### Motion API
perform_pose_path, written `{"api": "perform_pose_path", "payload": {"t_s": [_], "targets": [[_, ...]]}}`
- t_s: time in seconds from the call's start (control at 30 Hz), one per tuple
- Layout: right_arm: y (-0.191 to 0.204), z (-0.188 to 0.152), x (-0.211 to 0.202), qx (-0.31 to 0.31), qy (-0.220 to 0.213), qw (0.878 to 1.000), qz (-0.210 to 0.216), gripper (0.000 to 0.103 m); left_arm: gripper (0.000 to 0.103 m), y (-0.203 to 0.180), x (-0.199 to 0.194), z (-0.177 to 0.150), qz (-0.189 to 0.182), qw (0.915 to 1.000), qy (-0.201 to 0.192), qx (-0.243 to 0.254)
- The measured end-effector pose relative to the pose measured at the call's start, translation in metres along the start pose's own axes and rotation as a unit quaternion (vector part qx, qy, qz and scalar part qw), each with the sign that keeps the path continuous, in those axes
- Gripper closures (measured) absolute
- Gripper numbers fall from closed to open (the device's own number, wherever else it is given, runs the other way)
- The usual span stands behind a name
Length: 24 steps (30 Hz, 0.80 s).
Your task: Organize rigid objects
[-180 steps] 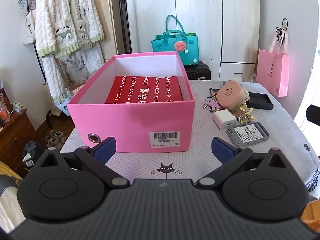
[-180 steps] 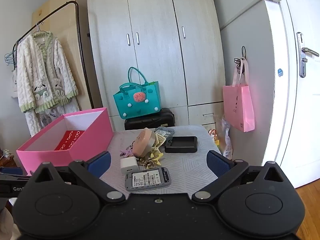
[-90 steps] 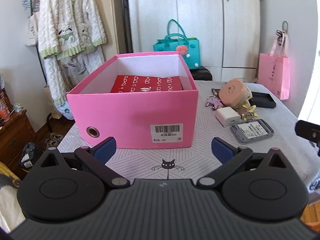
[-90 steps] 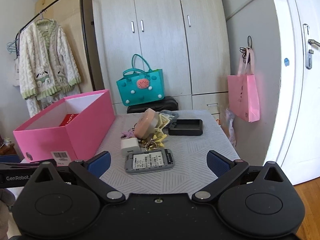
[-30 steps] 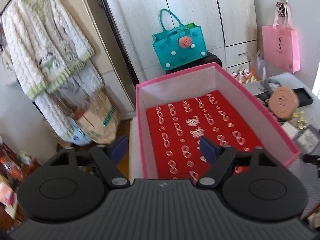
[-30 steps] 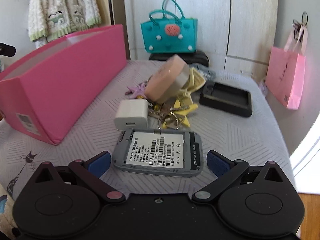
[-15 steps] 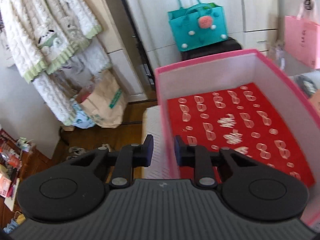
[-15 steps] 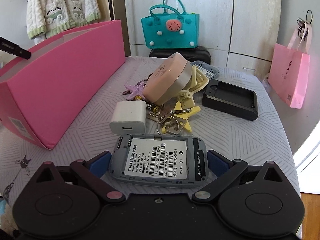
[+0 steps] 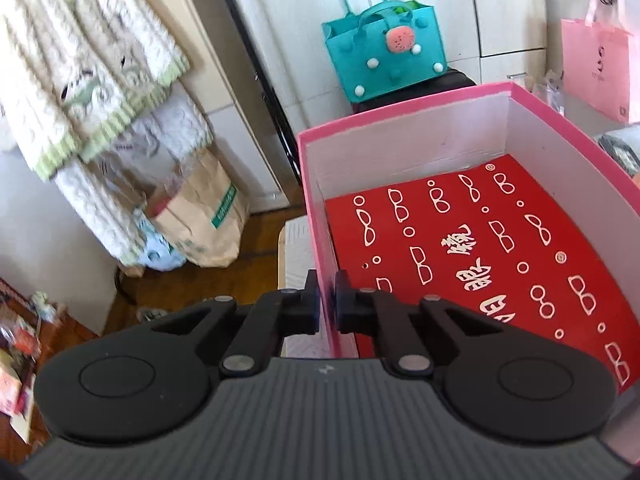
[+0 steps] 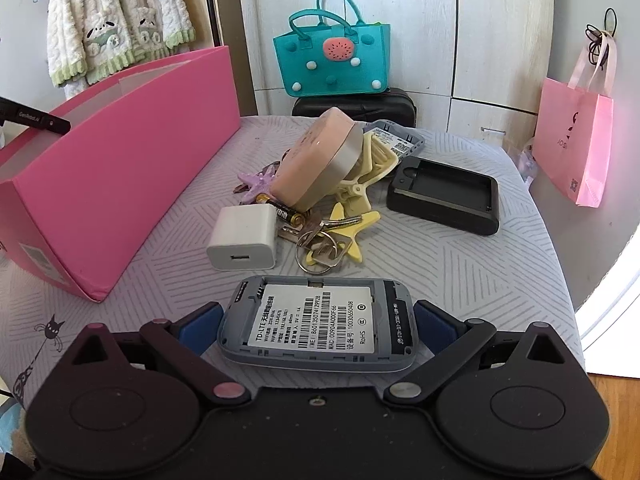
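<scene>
Left wrist, left tool (image 9: 327, 295) now clamping pink box (image 9: 404, 114)

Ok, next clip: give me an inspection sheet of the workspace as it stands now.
Surface: table under a pale cloth with line pattern.
Job's things: pink box open, red sheet inside; grey device, white charger, black cradle, keys, battery and round pink case outside it.
Clutter: nothing seen.
Grippers: left gripper shut on the box wall; right gripper open, jaws either side of the grey device.
Cables: nothing seen.
Surroundings: teal bag, pink bag, wardrobe.
</scene>
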State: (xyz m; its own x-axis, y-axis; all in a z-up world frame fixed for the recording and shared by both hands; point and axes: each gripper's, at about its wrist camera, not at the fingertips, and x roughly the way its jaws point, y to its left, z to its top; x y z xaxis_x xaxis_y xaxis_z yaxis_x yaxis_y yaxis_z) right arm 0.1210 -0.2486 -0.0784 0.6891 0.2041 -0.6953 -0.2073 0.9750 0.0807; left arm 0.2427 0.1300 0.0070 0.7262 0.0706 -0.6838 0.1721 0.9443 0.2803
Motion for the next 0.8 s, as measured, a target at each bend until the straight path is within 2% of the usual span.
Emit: {"api": "perform_pose_path", "payload": {"t_s": [0.2,0.3,0.43,0.8], "targets": [[-0.003,-0.001,-0.001,-0.004,0.000,1.000,0.010,0.001,0.096,-0.006,-0.006,-0.001,0.010,0.9994,-0.021,0.028],[-0.004,-0.003,-0.001,-0.007,0.004,1.000,0.013,0.001,0.096,-0.009,-0.009,-0.001,0.002,0.9990,-0.029,0.033],[-0.002,-0.003,0.001,-0.015,0.019,1.000,0.009,0.001,0.096,-0.014,-0.016,-0.003,-0.017,0.9986,-0.022,0.045],[-0.003,-0.001,0.003,-0.033,0.010,0.999,0.009,0.002,0.096,-0.015,-0.023,-0.003,-0.006,0.9977,-0.025,0.062]]}}
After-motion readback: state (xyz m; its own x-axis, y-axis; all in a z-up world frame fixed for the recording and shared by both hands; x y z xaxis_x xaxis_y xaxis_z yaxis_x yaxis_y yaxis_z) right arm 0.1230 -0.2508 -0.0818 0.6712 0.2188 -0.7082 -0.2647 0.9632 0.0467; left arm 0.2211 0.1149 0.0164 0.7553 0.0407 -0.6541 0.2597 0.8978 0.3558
